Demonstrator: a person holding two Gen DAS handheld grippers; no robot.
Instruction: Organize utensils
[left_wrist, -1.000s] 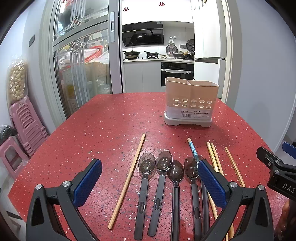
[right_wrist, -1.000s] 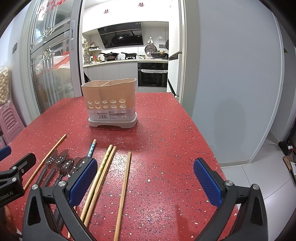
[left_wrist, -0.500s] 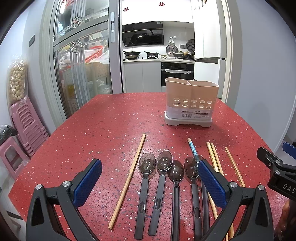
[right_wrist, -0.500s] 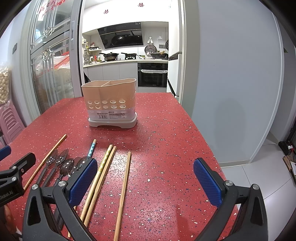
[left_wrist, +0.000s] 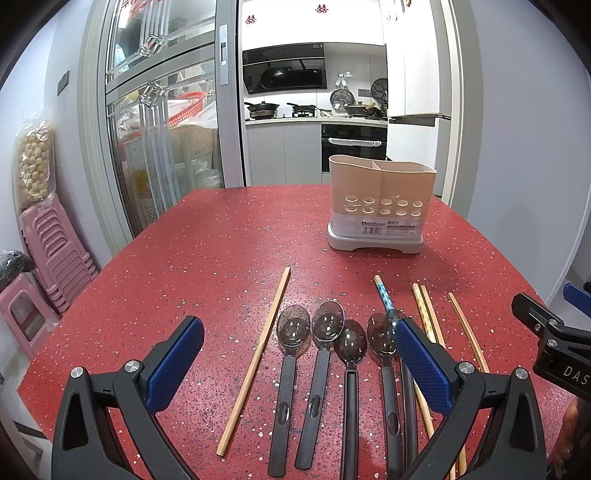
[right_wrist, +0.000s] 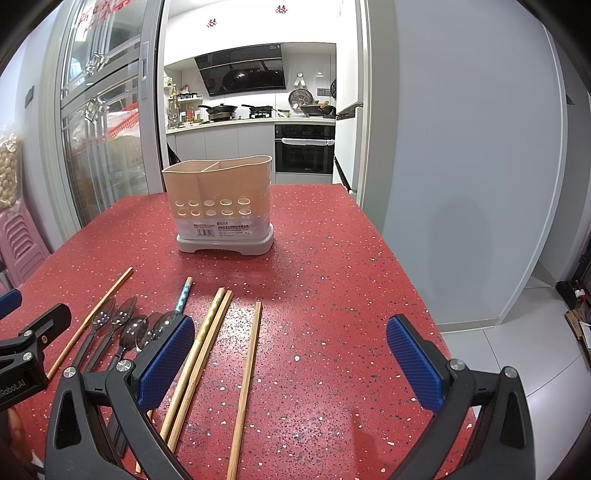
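Observation:
A beige utensil holder (left_wrist: 380, 206) with two compartments stands upright at the far side of the red table (left_wrist: 207, 266); it also shows in the right wrist view (right_wrist: 221, 210). Several dark spoons (left_wrist: 321, 354) lie side by side near me, with wooden chopsticks (left_wrist: 258, 350) to their left and right and a blue-patterned one (left_wrist: 384, 295). My left gripper (left_wrist: 295, 354) is open and empty above the spoons. My right gripper (right_wrist: 291, 354) is open and empty above a single chopstick (right_wrist: 245, 373), with a chopstick pair (right_wrist: 201, 350) to its left.
The table's right edge (right_wrist: 417, 295) drops to a tiled floor beside a grey wall. Pink stools (left_wrist: 48, 254) stack left of the table by a glass door. The right gripper's body (left_wrist: 550, 339) shows at the left wrist view's right edge.

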